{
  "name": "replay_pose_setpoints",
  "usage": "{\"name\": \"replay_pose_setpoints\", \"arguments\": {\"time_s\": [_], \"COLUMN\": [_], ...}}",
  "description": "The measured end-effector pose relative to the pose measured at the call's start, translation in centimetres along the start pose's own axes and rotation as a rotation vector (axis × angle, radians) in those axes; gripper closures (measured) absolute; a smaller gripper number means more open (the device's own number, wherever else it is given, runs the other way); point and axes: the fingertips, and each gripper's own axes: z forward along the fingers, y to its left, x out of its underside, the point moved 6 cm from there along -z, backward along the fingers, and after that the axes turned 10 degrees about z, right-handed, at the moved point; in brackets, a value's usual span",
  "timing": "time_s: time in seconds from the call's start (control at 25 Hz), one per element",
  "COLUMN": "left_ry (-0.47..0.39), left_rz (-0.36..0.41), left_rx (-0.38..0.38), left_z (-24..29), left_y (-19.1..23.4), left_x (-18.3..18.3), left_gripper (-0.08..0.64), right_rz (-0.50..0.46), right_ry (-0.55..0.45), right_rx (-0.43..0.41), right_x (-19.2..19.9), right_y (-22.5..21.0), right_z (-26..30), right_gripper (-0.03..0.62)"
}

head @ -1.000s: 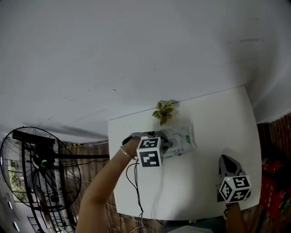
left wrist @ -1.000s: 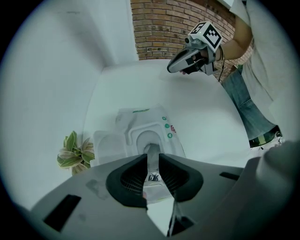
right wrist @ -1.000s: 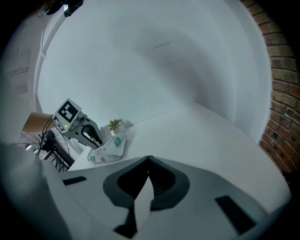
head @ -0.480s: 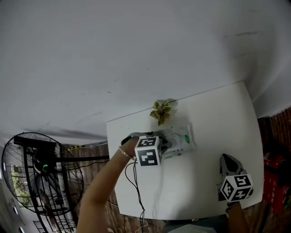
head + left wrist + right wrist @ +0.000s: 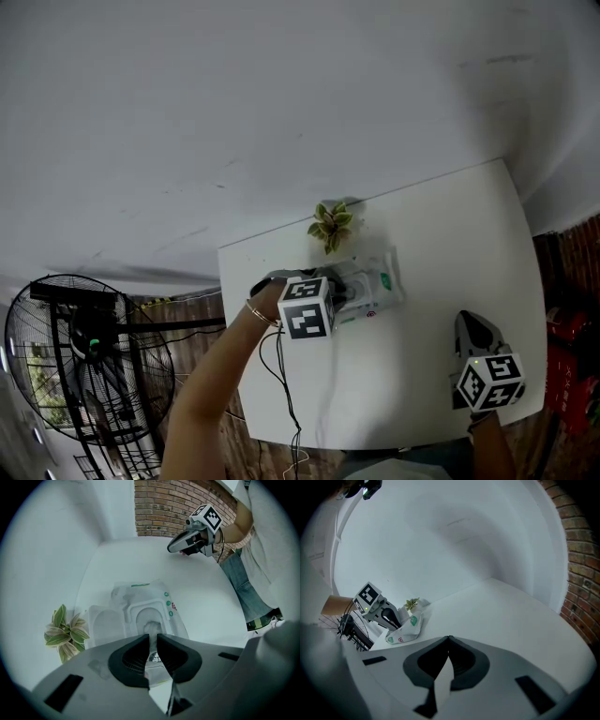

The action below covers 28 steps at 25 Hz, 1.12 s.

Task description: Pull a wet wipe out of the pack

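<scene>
- Your left gripper [image 5: 153,638]: jaws just closing, narrow gap, wipe [image 5: 151,628] tuft between them, above pack [image 5: 123,597].
- Your right gripper [image 5: 449,638]: clenched, empty, over table [image 5: 511,616].

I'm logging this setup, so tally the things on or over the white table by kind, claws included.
Wet wipe pack: 1
Wet wipe poking from it: 1
Small plant: 1
Claws: 2, the left claw, whose jaws have just been closing round the wipe, and the right claw, shut and empty
Total: 5

Right gripper [image 5: 449,639], jaws together
</scene>
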Motion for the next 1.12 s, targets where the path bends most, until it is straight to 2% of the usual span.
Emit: {"name": "replay_pose_setpoints", "arguments": {"time_s": [1.12], "left_ry": [0.004], "left_rz": [-0.027], "left_rx": [-0.039], "left_z": [0.4], "left_y": [-0.3], "left_x": [-0.1], "left_gripper": [0.538], "right_rz": [-0.019], "right_ry": [-0.026], "right_rx": [0.012], "right_x": [-1.0], "right_y": [0.0], "right_z": [-1.2], "right_gripper": [0.591]}}
